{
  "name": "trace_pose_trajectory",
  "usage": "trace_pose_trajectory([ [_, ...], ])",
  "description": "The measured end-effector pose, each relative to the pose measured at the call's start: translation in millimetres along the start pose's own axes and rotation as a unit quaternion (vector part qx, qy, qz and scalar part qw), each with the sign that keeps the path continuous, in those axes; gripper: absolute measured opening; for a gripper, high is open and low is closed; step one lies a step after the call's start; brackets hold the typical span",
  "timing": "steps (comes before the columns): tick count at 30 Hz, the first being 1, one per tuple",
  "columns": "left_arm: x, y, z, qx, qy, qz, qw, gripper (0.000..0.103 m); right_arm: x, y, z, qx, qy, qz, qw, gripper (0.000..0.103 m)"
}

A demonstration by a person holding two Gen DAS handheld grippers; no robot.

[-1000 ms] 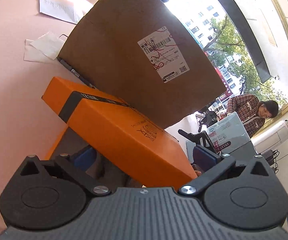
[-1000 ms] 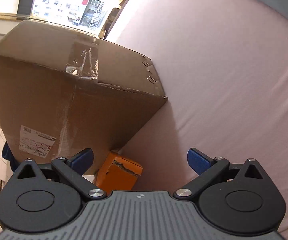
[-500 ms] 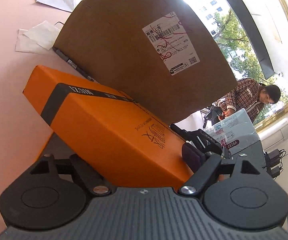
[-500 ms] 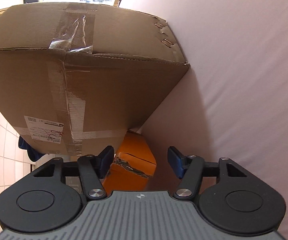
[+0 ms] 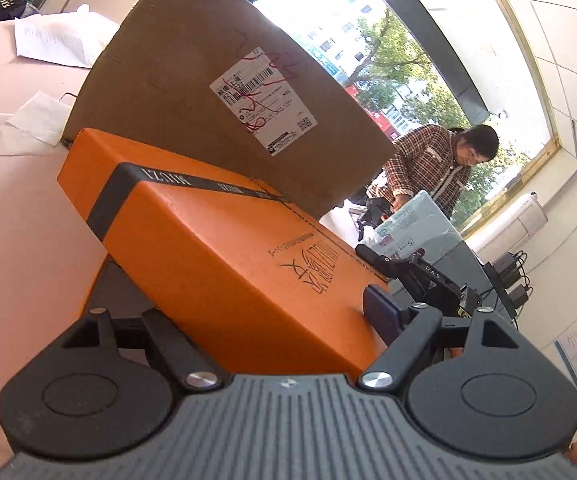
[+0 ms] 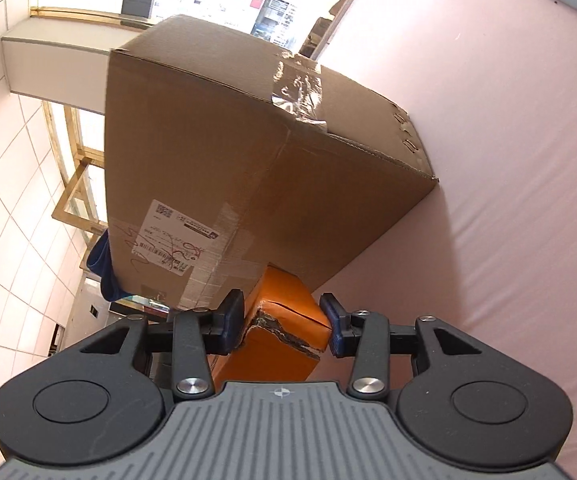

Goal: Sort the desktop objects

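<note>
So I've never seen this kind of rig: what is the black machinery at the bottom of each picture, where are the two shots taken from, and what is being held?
There is no robot here. A person carries a two-finger gripper in each hand, and a fisheye camera on each looks forward along its fingers, so the black and grey parts at the bottom are the tool itself.

In the left wrist view, the left gripper clamps the wide side of an orange box with a black band; only its right pad shows, pressed on the box. In the right wrist view, the right gripper has just been closing on the same box's torn end.

Behind stands a taped cardboard shipping box on a pink tabletop. White papers lie farther back. A person in a plaid shirt stands by the window.
</note>
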State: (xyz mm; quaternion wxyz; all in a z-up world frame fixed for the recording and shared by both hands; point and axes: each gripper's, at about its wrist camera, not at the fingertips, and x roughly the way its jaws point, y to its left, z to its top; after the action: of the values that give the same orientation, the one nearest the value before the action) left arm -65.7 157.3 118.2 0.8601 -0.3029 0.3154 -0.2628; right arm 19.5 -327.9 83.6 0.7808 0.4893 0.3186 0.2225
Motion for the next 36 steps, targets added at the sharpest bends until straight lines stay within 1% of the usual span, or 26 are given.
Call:
trace_pose_trajectory([
  [2,-4,6,-3,0.005,0.015,-0.017,0.9997,0.085,-23,13,-13,-0.024,-0.025,0.008,0.999,0.039],
  [4,-8,11,-8,0.014,0.019,-0.022,0.9995,0.088,-48,25,-30,-0.051,-0.048,0.010,0.997,0.039],
  [7,-13,16,-18,0.029,0.017,-0.019,0.9993,0.091,-78,42,-61,-0.096,-0.074,-0.014,0.993,0.039],
  [8,-14,18,-21,0.033,0.019,-0.022,0.9991,0.091,-85,45,-71,-0.109,-0.081,-0.017,0.991,0.039],
  [10,-14,22,-26,0.033,0.034,-0.032,0.9984,0.091,-99,48,-91,-0.131,-0.095,-0.022,0.987,0.039],
  [13,-11,27,-31,0.034,0.057,-0.031,0.9973,0.091,-116,48,-117,-0.165,-0.117,-0.041,0.979,0.039],
  [15,-10,30,-34,0.036,0.065,-0.030,0.9968,0.091,-123,40,-125,-0.155,-0.119,-0.044,0.980,0.039],
  [16,-11,30,-35,0.041,0.059,-0.016,0.9973,0.091,-125,36,-128,-0.147,-0.119,-0.042,0.981,0.039],
  [18,-14,30,-38,0.056,0.033,0.032,0.9974,0.093,-130,29,-135,-0.141,-0.123,-0.040,0.982,0.039],
  [19,-15,29,-39,0.068,0.021,0.044,0.9965,0.093,-133,26,-141,-0.148,-0.133,-0.043,0.979,0.029],
  [20,-16,29,-40,0.080,0.018,0.043,0.9957,0.095,-136,26,-146,-0.161,-0.145,-0.046,0.975,0.020],
  [22,-16,29,-40,0.082,0.017,0.042,0.9956,0.095,-142,26,-157,-0.186,-0.167,-0.050,0.967,0.020],
  [23,-17,31,-39,0.075,0.016,0.040,0.9962,0.095,-142,25,-160,-0.190,-0.165,-0.046,0.967,0.020],
  [26,-23,37,-35,0.045,0.012,0.028,0.9985,0.095,-141,25,-166,-0.199,-0.169,-0.056,0.964,0.021],
  [27,-27,39,-35,0.041,0.009,0.024,0.9988,0.095,-140,23,-166,-0.199,-0.168,-0.057,0.964,0.022],
  [28,-32,41,-35,0.035,-0.002,0.027,0.9990,0.096,-139,20,-165,-0.190,-0.161,-0.052,0.967,0.031],
  [29,-39,42,-36,0.028,-0.022,0.036,0.9987,0.097,-138,17,-163,-0.179,-0.156,-0.046,0.970,0.043],
  [30,-46,45,-37,0.021,-0.042,0.036,0.9982,0.097,-137,13,-162,-0.166,-0.155,-0.038,0.973,0.047],
  [31,-56,49,-39,0.012,-0.068,0.028,0.9972,0.101,-136,9,-161,-0.156,-0.155,-0.034,0.975,0.051],
  [32,-68,51,-43,0.007,-0.096,0.027,0.9950,0.103,-137,7,-161,-0.154,-0.159,-0.035,0.975,0.052],
  [33,-77,49,-48,0.013,-0.120,0.044,0.9917,0.103,-136,5,-160,-0.154,-0.165,-0.040,0.973,0.052],
  [34,-84,45,-53,0.027,-0.142,0.073,0.9869,0.103,-136,3,-160,-0.157,-0.170,-0.043,0.972,0.052],
  [35,-92,41,-59,0.040,-0.163,0.101,0.9806,0.103,-136,2,-160,-0.159,-0.171,-0.041,0.972,0.052],
  [36,-97,36,-66,0.059,-0.183,0.132,0.9726,0.103,-135,1,-160,-0.162,-0.170,-0.037,0.971,0.052],
])
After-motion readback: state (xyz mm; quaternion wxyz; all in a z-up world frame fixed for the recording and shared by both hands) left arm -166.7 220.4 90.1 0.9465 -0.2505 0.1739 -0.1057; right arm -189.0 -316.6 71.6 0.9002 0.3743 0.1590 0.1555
